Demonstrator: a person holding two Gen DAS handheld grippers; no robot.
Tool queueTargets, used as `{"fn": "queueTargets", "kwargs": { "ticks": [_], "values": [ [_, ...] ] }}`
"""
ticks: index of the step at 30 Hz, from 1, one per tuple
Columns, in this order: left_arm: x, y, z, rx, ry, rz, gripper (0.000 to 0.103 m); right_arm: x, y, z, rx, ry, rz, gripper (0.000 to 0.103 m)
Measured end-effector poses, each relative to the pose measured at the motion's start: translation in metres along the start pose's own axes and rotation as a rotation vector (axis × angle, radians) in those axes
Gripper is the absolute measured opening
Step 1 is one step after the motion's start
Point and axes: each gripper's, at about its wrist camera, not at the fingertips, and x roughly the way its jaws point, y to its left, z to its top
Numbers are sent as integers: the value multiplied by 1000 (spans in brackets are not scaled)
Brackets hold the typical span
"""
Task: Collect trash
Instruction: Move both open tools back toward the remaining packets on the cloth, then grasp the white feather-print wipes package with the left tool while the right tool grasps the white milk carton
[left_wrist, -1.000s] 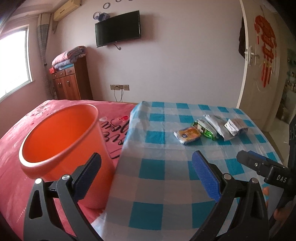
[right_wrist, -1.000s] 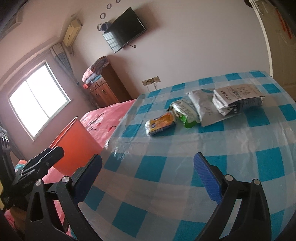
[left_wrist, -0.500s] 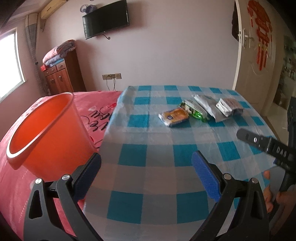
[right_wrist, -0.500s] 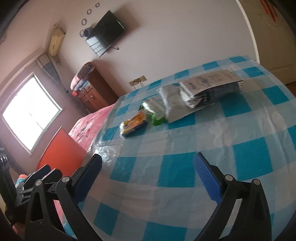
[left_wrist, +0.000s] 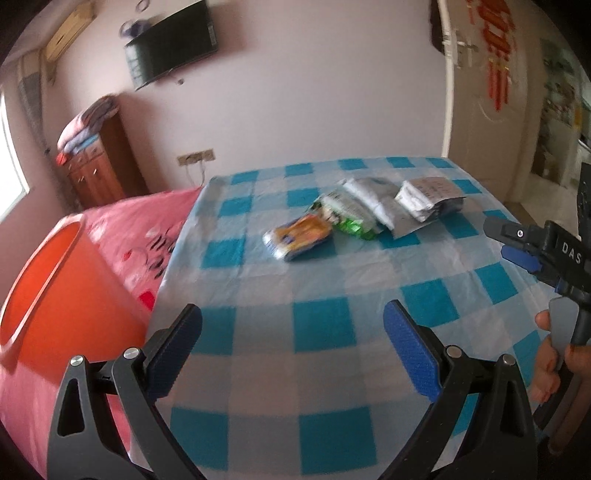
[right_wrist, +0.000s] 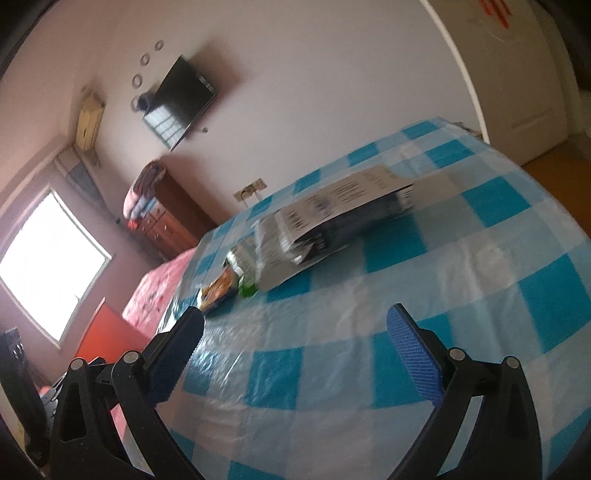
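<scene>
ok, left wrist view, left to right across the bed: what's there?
orange bucket → yellow snack packet → green packet → grey pouch → white printed packet → right tool

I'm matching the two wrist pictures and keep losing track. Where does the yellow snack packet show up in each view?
Left wrist: the yellow snack packet lies a little left of centre on the checked cloth, leftmost in the row of packets.
Right wrist: the same packet sits left of centre, just above the near-left fingertip, small and blurred.
Shared landmark: the green packet beside it, and the wall television.
</scene>
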Motion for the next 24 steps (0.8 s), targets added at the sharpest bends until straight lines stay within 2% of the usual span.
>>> {"fn": "queueTargets", "kwargs": {
  "ticks": [5, 16, 21, 24],
  "values": [
    [11, -22, 29, 38, -23, -39, 99, -7, -28, 16, 60, -40, -6, 98],
    [77, -61, 93, -77, 42, -151, 99, -14, -58, 33, 79, -85, 4, 98],
    [114, -70, 125, -131, 63, -129, 99, -14, -73, 35, 123, -75, 32, 98],
    [143, -72, 139, -183, 110, -113, 99, -15, -76, 36, 132, -71, 50, 98]
  ]
}}
